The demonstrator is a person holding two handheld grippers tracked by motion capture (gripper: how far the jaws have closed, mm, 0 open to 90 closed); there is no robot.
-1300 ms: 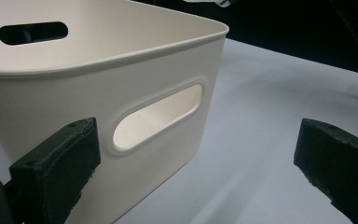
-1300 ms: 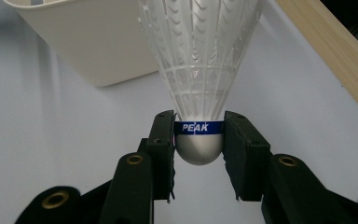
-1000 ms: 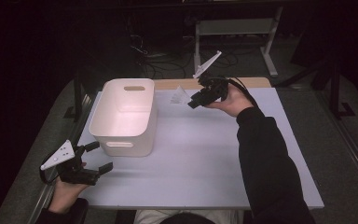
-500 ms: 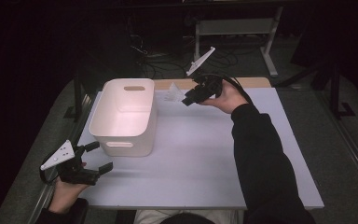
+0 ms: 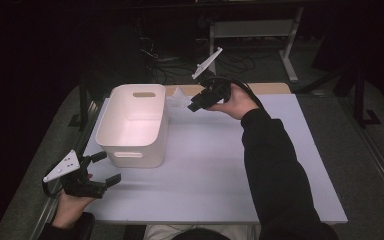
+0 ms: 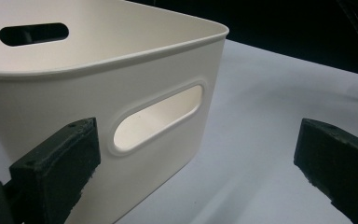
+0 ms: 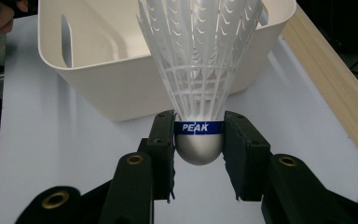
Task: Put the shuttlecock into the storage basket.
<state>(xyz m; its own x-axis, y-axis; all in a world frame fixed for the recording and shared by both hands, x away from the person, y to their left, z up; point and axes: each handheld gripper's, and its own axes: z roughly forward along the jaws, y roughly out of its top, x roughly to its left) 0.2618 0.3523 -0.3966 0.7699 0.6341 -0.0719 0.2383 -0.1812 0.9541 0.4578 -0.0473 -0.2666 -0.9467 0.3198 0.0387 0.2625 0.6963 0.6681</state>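
Observation:
A white plastic shuttlecock (image 7: 199, 60) with a silver head and a blue "PEAK" band is held at its base in my right gripper (image 7: 199, 135), skirt pointing at the bin. In the high view that gripper (image 5: 195, 105) hovers at the table's far side, with the shuttlecock (image 5: 177, 98) just right of the bin's far right corner. The cream bin (image 5: 135, 125) with cut-out handles stands empty at the left. My left gripper (image 5: 102, 167) rests open near the table's front left, facing the bin's near wall (image 6: 98, 107), jaws apart and holding nothing.
A white mat (image 5: 220, 165) covers the table, with a wooden strip (image 5: 270, 88) along its far edge. A hand (image 7: 0, 16) shows past the bin in the right gripper view. Table legs and cables (image 5: 250, 35) lie on the dark floor behind.
My right gripper has carried the shuttlecock leftward, closer to the bin's far right corner. The left gripper has stayed in place.

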